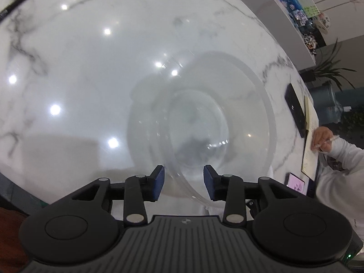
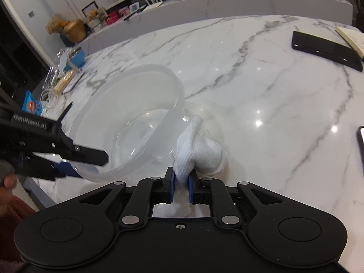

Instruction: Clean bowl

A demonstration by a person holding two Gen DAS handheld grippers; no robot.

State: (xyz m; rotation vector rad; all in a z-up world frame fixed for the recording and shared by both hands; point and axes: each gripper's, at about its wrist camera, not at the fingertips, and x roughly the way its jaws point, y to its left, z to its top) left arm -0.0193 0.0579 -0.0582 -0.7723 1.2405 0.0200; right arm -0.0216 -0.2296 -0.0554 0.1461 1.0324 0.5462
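Observation:
A clear plastic bowl [image 2: 127, 122] sits tilted on the white marble table [image 2: 261, 72]. In the left wrist view the bowl [image 1: 218, 118] fills the middle, and its near rim passes between the fingers of my left gripper [image 1: 183, 183], whose blue pads stand apart on either side of the rim. My right gripper [image 2: 181, 187] is shut on a white cloth [image 2: 200, 150] that lies bunched against the outside of the bowl's right wall. The left gripper [image 2: 75, 157] shows at the bowl's left rim in the right wrist view.
A black flat device [image 2: 327, 50] and a notepad [image 2: 351, 37] lie at the far right. A phone [image 2: 361, 141] lies at the right edge. A person's hand with a pen [image 1: 323, 140] writes at the table's edge. Packets and clutter [image 2: 56, 77] sit far left.

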